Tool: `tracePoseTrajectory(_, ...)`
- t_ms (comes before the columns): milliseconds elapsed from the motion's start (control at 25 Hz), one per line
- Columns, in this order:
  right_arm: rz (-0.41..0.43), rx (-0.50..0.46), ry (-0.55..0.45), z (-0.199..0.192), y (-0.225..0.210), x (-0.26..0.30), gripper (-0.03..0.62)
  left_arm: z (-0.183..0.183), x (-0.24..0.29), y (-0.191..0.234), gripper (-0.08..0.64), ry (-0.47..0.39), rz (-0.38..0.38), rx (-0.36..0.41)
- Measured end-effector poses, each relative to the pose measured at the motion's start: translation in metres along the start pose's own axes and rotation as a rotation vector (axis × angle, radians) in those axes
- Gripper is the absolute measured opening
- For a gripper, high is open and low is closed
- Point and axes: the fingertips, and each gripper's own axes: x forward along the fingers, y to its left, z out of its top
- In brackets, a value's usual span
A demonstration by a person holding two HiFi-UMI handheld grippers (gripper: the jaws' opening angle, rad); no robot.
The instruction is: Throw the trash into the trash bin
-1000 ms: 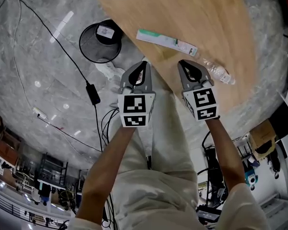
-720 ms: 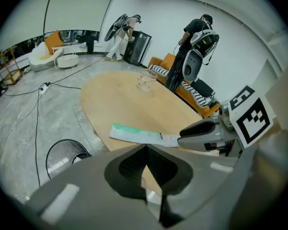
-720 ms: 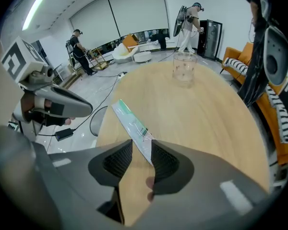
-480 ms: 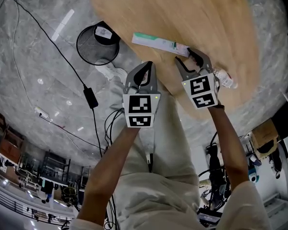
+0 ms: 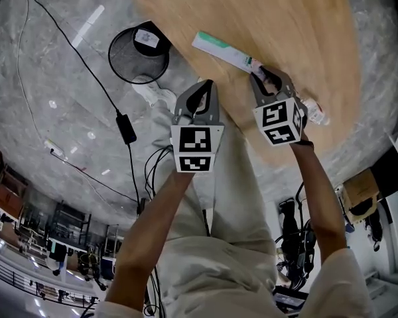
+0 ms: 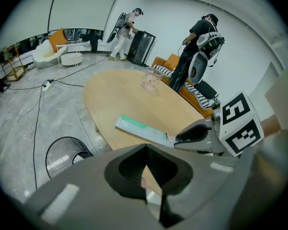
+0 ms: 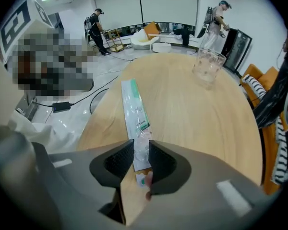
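Right gripper view: right gripper (image 7: 141, 151) just closing, pinching packet (image 7: 133, 107) end on table (image 7: 197, 123); left gripper (image 6: 145, 148) clenched, empty.

Both grippers are built alike. The left gripper (image 5: 203, 88) and right gripper (image 5: 260, 77) have grey moulded jaws with black ribbed pads (image 7: 117, 161). Each carries a white cube with black square markers (image 5: 197, 149). The person wears pale beige trousers (image 5: 219, 257) and short light sleeves (image 5: 338, 283).

You work under bright, even overhead light that throws white streaks of glare on the glossy floor (image 5: 87, 26), while every view bends hard at its edges, both gripper views fade to black corners, and the nearest foreground looks soft.
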Motion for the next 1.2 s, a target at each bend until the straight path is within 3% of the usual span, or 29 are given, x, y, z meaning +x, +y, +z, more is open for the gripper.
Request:
tracePoseTrajectory(840, 0.056, 0.053, -0.081, 0.052, 0.034, -0.014, 0.123, 0.0, -0.032, 0.036, 0.001, -0.051, 0.038, -0.05)
tracePoseTrajectory(1200, 0.095, -0.022, -0.11, 0.082, 0.062, -0.012, 0.123, -0.007, -0.048, 0.061, 0.001, -0.07, 0.074, -0.096)
